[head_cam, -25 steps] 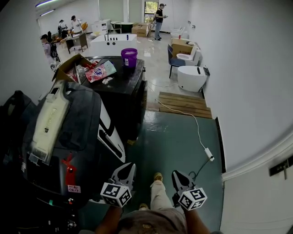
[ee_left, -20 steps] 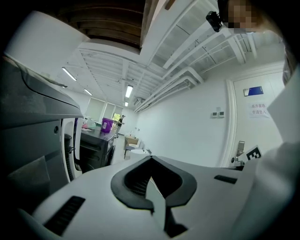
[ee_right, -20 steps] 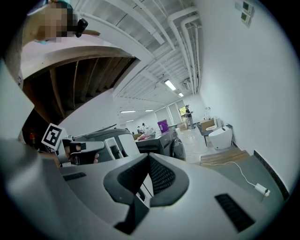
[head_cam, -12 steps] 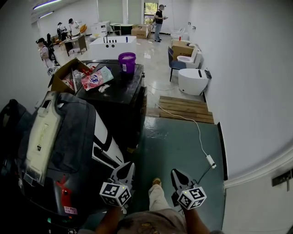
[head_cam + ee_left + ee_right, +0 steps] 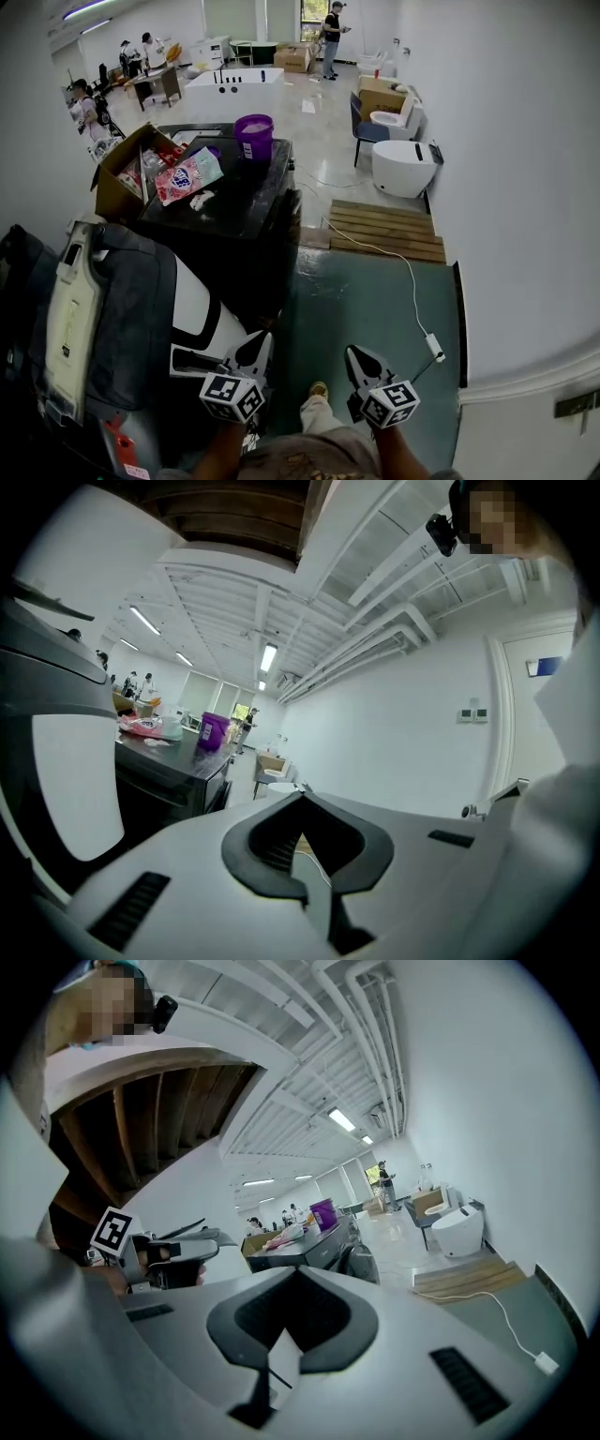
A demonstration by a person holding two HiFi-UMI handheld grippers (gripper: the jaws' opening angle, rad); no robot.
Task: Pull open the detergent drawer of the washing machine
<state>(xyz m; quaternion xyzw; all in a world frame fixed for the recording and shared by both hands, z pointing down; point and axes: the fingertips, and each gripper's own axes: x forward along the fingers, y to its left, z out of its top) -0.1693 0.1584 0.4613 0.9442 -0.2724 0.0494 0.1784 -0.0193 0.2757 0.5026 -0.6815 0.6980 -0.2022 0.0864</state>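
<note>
The green floor (image 5: 375, 309) takes up more of the middle of the head view than it did a second ago, and everything ahead has slid down the frame. The big grey-covered machine (image 5: 131, 300) with its cream panel has dropped toward the lower left corner, so less of it shows. The black washing machine (image 5: 234, 202) now sits in the centre left rather than the upper left. Its detergent drawer cannot be made out in any view. The white toilet (image 5: 405, 167) and the wooden pallet (image 5: 386, 230) at the right have both come slightly lower. On the washer's top, the cardboard box (image 5: 122, 173) and the purple bucket (image 5: 254, 137) have shifted down with it. Both tools keep their places at the bottom centre. The left gripper (image 5: 261, 337) is clenched with its tips meeting and nothing between them, as its own view confirms (image 5: 302, 797). The right gripper (image 5: 354, 352) is likewise clamped on nothing (image 5: 298, 1271). The white plug (image 5: 436, 347) on the floor cable has moved lower at the right, now level with the grippers.
</note>
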